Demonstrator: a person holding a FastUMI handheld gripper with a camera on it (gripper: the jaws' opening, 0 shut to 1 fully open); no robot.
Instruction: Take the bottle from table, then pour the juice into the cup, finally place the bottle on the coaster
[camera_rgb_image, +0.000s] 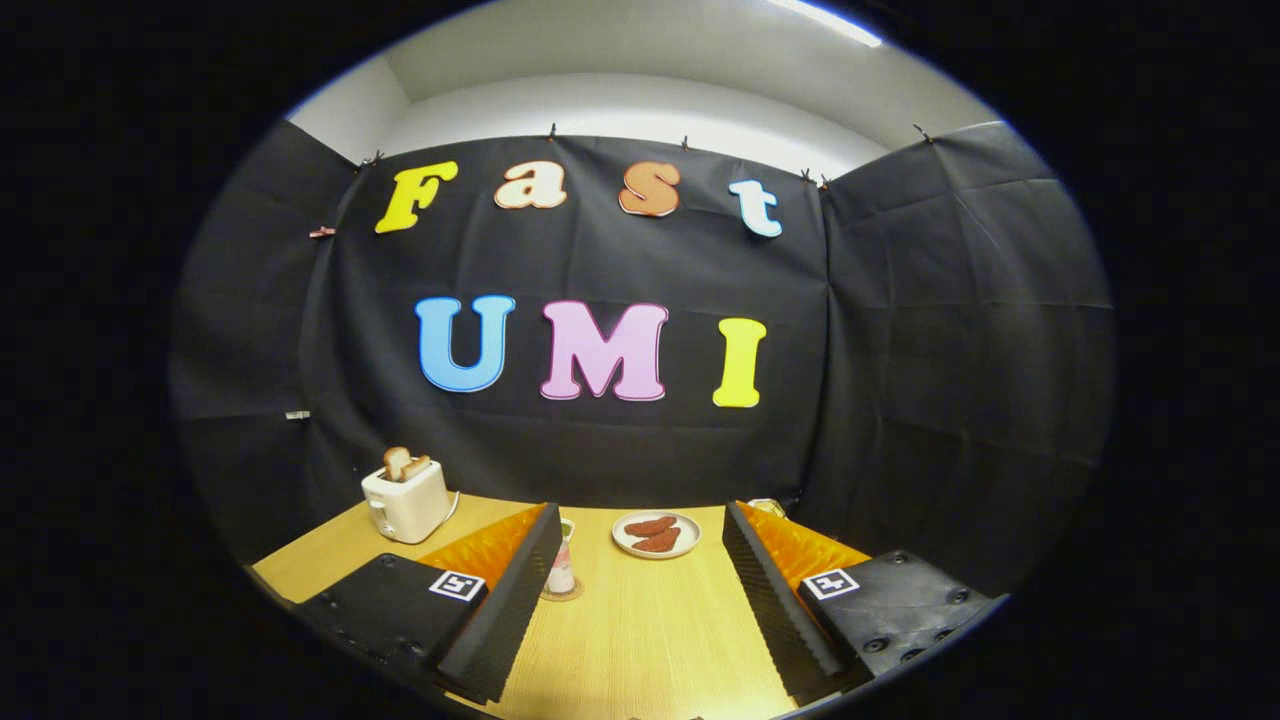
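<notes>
Table (620, 640): wooden, beneath the fingers. Gripper (640, 600): spread wide, nothing held. Toaster (405, 500): beyond the left finger. Plate (656, 534): ahead. Bottle (562, 562): already on coaster (562, 594), beside the left finger. Task judged complete; withdrawal called for.

My fingers (520, 590) stand wide apart, holding nothing. Just past my left fingertip the bottle (562, 558) stands upright on the round coaster (563, 595), pale pinkish with a green top, partly hidden by that finger. Both sit on the wooden table (640, 640)
</notes>
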